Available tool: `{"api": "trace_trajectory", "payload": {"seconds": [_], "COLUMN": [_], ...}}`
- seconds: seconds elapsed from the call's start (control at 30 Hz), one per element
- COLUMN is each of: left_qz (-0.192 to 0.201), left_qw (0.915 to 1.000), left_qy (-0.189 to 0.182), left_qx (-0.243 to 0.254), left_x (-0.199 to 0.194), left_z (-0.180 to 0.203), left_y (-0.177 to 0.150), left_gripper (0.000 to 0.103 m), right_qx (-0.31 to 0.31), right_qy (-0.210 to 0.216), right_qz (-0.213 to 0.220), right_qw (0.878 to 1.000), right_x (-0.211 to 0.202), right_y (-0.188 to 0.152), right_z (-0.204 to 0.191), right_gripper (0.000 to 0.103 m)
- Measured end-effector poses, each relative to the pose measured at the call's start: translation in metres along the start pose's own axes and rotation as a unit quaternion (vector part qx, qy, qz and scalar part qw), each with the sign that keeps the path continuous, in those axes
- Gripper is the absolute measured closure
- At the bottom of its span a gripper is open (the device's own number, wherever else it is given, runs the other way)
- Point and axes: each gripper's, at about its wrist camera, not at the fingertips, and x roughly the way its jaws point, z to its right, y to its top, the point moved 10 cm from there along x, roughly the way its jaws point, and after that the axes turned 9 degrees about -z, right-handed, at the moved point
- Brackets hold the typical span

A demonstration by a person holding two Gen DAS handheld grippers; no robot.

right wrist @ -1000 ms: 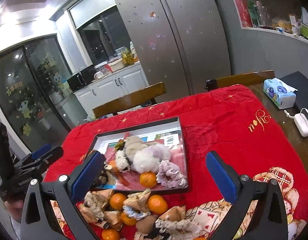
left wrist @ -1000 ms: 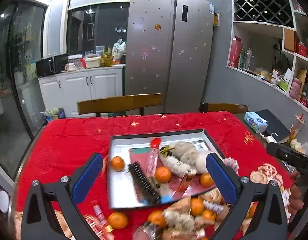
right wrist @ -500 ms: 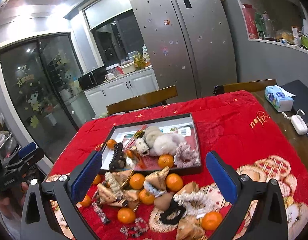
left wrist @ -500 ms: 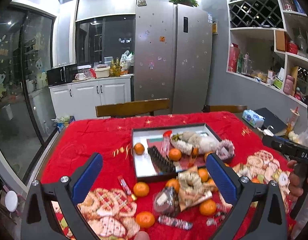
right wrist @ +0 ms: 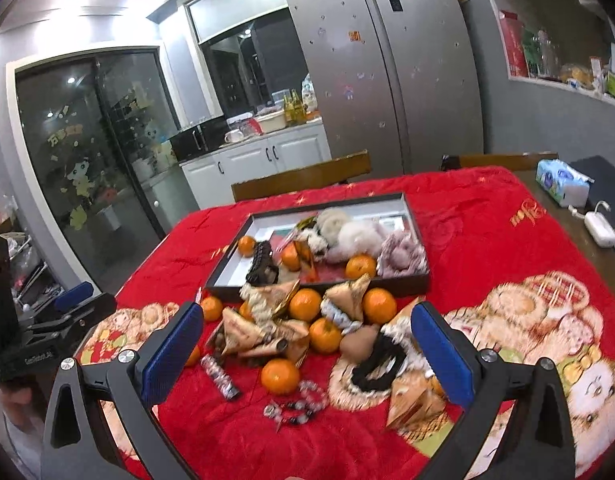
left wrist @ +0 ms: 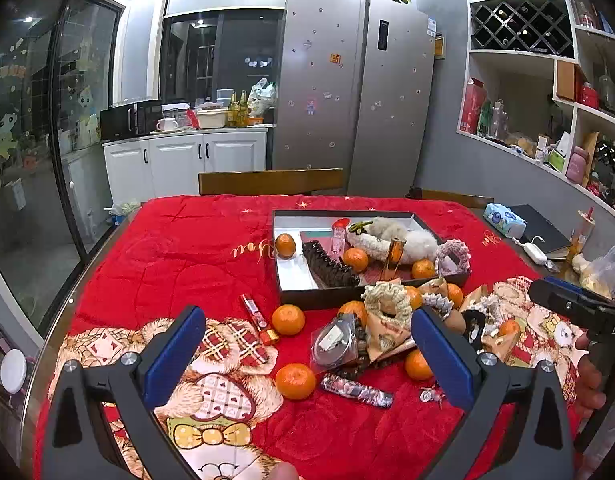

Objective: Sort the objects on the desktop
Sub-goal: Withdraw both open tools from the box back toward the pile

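Now the left gripper (left wrist: 307,344) hangs above the near part of the table with its blue pads spread wide and nothing between them; beneath the gap lie two tangerines (left wrist: 288,319), a clear round lidded tub (left wrist: 332,342) and a dark patterned tube (left wrist: 357,390) on the red blanket (left wrist: 179,256). The right gripper (right wrist: 307,344) is likewise spread wide and empty, held over the near edge of the blanket, and its body and the hand (left wrist: 597,380) holding it show at the right edge of the left view. Between its pads sit a lone tangerine (right wrist: 280,376), a bead bracelet (right wrist: 295,404), a black hair tie (right wrist: 377,364) and several folded gold paper cones (right wrist: 243,330). Further out, more tangerines and fabric hair ties are heaped against the near wall of a shallow dark tray (left wrist: 319,298) that lies toward the middle of the table. Inside the tray are a black hair claw (left wrist: 327,266), tangerines, fluffy white hair ties (left wrist: 399,238) and a small bottle with a red cap (left wrist: 339,234). A red stick (left wrist: 256,316) lies on the blanket left of the heap. Toward the right edge of the table, off the blanket, rest a tissue pack (right wrist: 561,182) and a white charger (right wrist: 599,230).
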Motion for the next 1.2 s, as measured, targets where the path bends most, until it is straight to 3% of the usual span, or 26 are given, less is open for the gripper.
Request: {"api": "trace_trajectory", "payload": {"seconds": [0.47, 0.83, 1.2], "left_qz": [-0.017, -0.032, -0.066], "left_qw": [0.9995, 0.9984, 0.9972], "left_qy": [0.007, 0.008, 0.008], "left_qx": [0.028, 0.046, 0.034], "left_x": [0.012, 0.032, 0.068], "left_z": [0.005, 0.010, 0.000], "left_y": [-0.020, -0.014, -0.019], "left_gripper": [0.000, 0.000, 0.000], "right_qx": [-0.006, -0.009, -0.024], "right_qy": [0.003, 0.002, -0.001], "right_qz": [-0.027, -0.040, -0.060], "right_qw": [1.000, 0.999, 0.998], "right_x": [0.017, 0.028, 0.054], "right_y": [-0.032, -0.038, -0.040], "right_z": [-0.014, -0.018, -0.025], "right_gripper": [0.000, 0.000, 0.000]}}
